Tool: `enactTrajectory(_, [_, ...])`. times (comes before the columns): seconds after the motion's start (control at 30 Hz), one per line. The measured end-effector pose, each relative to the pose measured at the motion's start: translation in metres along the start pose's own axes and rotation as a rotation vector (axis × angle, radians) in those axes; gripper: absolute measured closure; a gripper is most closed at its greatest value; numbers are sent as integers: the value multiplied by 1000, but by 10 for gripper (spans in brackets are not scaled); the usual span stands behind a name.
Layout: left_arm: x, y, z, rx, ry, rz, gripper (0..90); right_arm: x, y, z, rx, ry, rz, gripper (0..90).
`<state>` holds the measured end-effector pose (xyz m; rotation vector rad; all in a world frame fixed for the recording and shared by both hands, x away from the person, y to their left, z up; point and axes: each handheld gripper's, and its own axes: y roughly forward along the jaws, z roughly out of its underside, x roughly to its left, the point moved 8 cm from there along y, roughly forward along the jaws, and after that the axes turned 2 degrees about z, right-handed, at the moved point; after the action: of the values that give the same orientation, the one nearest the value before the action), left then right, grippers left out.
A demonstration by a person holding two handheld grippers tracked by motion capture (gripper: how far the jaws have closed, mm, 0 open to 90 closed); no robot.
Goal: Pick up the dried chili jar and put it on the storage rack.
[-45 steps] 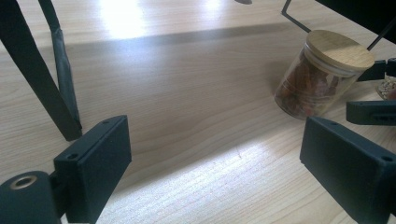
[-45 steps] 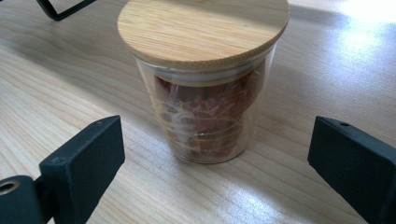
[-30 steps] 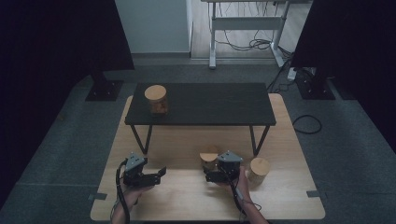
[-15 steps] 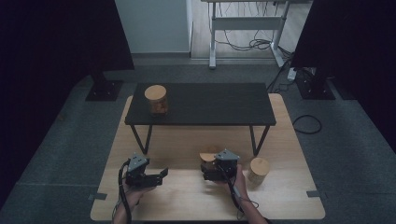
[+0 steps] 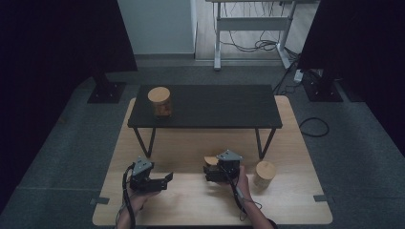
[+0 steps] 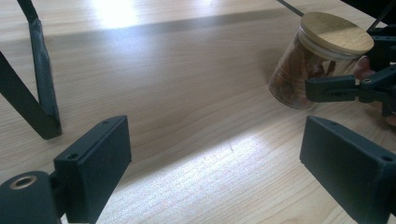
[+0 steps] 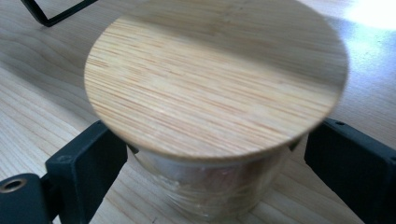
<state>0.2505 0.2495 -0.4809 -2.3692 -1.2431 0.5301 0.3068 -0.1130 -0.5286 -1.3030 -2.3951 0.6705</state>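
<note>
We work at a light wooden surface (image 5: pixel 200 200) with a low black table (image 5: pixel 215 107) standing on its far half. The right gripper (image 5: pixel 216 171) is at a jar (image 7: pixel 215 121) with a bamboo lid; in the right gripper view the jar sits directly between the two jaws, its glass body tilted and its lid facing the camera. The jaws bracket the glass at both sides, but we cannot tell whether they press on it or stand just clear. In the left gripper view the same jar (image 6: pixel 320 65) leans, its long axis off vertical, with a jaw of the right gripper against its side. The left gripper (image 5: pixel 160 180) rests well to the left, jaws wide and holding nothing, so the right hand is the nearer one. A second lidded jar (image 5: pixel 264 172) stands just beside the right hand, and a third (image 5: pixel 160 101) stands on the black table. The table's legs (image 5: pixel 143 143) lie beyond the grippers; we judge the way clear.
</note>
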Motion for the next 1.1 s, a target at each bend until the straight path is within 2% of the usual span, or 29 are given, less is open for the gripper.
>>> enactTrajectory(0.2, [0, 0, 0, 1, -1, -1, 85, -1, 4, -3, 2, 9, -7, 104])
enactTrajectory(0.6, [0, 1, 1, 6, 1, 0, 86, 0, 9, -6, 13, -8, -12, 160])
enactTrajectory(0.8, [1, 1, 1, 8, -2, -2, 87, 0, 10, -7, 5, 2, -7, 189])
enactTrajectory(0.9, [1, 2, 1, 11, -2, -4, 88, -1, 10, -7, 2, -3, -18, 217])
enactTrajectory(1.1, [0, 3, 1, 15, 2, -4, 90, 1, 10, -5, -9, -12, -8, 229])
